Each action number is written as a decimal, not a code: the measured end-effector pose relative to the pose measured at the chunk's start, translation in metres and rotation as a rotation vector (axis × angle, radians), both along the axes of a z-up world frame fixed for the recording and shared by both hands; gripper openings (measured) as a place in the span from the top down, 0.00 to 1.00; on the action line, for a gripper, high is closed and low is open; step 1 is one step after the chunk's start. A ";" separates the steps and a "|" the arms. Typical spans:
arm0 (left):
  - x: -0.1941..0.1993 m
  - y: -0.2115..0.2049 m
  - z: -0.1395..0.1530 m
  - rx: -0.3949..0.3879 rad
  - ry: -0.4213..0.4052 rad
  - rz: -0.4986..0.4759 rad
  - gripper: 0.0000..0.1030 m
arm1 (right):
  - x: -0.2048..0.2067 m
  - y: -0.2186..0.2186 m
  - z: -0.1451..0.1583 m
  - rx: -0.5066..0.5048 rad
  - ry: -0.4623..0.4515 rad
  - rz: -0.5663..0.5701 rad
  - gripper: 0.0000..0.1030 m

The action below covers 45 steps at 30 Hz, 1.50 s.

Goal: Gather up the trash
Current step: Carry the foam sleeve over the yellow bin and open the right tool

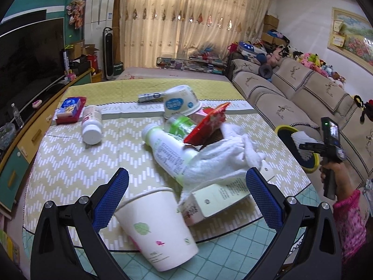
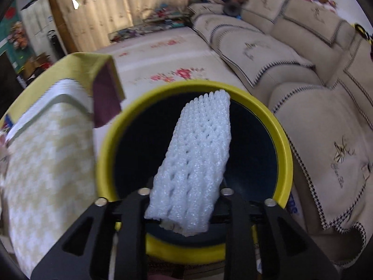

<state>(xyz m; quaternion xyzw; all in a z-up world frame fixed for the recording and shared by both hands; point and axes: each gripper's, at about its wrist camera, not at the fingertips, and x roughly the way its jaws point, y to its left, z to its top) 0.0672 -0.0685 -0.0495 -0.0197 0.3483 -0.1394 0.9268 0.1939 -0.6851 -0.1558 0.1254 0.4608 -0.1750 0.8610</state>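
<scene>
While the left gripper (image 1: 186,182) hovers with its blue-padded jaws spread wide over the near edge of the worktop (image 1: 70,158), nothing sits between them but air above a tipped white paper cup with a green leaf print (image 1: 158,228). Toward the far left corner lies a blue-and-red tissue packet (image 1: 70,109), and just right of it a small white pill bottle (image 1: 92,126) rests on its side. Mid-worktop, a white plastic bottle with a green label (image 1: 167,149) lies under an upturned white yoghurt tub (image 1: 180,102), beside a red snack wrapper (image 1: 207,123) and a crumpled white cloth (image 1: 223,158) that drapes over a pale cardboard box (image 1: 216,198) near the front right edge. Off the right edge of the worktop, the right gripper (image 2: 184,200) has its jaws closed on a white foam mesh sleeve (image 2: 195,156), which hangs directly over the dark opening of a round yellow-rimmed bin (image 2: 283,144) standing between the worktop and a beige sofa (image 2: 314,128).
</scene>
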 end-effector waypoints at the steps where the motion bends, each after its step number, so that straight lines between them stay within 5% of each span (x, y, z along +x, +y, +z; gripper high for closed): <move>1: 0.001 -0.002 0.000 0.000 0.000 -0.007 0.04 | 0.001 -0.005 -0.005 0.003 0.010 -0.010 0.62; 5: 0.001 -0.007 -0.001 0.007 0.002 -0.021 0.04 | 0.001 -0.018 -0.012 0.024 0.017 -0.040 0.49; 16: -0.002 -0.017 -0.011 -0.001 0.034 -0.094 0.04 | -0.007 -0.003 0.009 -0.028 -0.029 -0.020 0.39; 39: -0.005 -0.071 -0.039 -0.054 0.237 -0.331 0.04 | -0.009 0.013 0.012 0.002 -0.051 0.035 0.34; 45: -0.005 -0.085 -0.039 -0.051 0.233 -0.376 0.06 | -0.012 0.016 0.013 0.008 -0.062 0.044 0.34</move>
